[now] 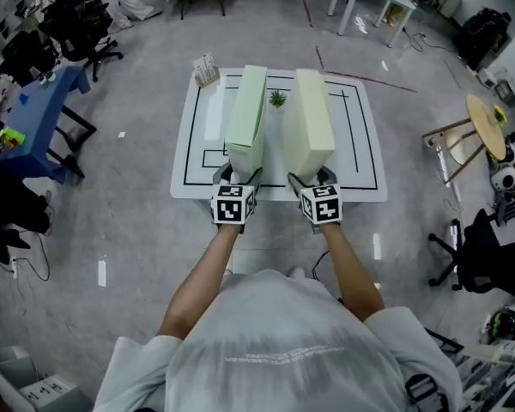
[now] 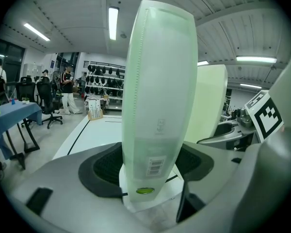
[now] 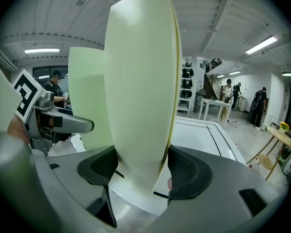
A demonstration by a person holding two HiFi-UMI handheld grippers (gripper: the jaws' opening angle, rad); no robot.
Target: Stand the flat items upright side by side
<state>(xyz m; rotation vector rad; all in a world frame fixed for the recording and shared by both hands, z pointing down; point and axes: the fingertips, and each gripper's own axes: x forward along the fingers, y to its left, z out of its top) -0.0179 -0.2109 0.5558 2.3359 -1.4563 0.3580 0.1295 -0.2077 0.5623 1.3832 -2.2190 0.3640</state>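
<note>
- The left gripper [image 1: 239, 177] is clamped on a translucent pale green plastic case [image 1: 247, 110], one dark ribbed pad pressed to each broad face near the case's lower end.
- In the left gripper view that gripper [image 2: 153, 168] has the translucent pale green plastic case [image 2: 160, 81] rising straight up between its jaws. A barcode label and a small green oval dot sit low on the narrow edge facing the camera.
- Over on the other side, the right gripper [image 1: 313, 178] is closed on a pale yellow-green flat folder [image 1: 313, 114], again gripping it low down.
- The right gripper view confirms it: the right gripper [image 3: 143, 171] has both pads tight against the pale yellow-green flat folder [image 3: 140, 81], which stands tall between them.
- Both items are upright and side by side over the white table with black line markings [image 1: 197, 136], at its near edge, broad faces towards each other with a clear gap between.
- Whether their lower ends actually touch the tabletop, I can't tell from here.
- Each gripper view catches the neighbour too: the folder [image 2: 209, 101] just right of the case, the case [image 3: 87, 98] just left of the folder.
- A small green plant [image 1: 277, 99] sits on the table in the gap between the two.
- A small rack of white cards [image 1: 206, 69] stands at the table's far left corner, well apart from both.
</note>
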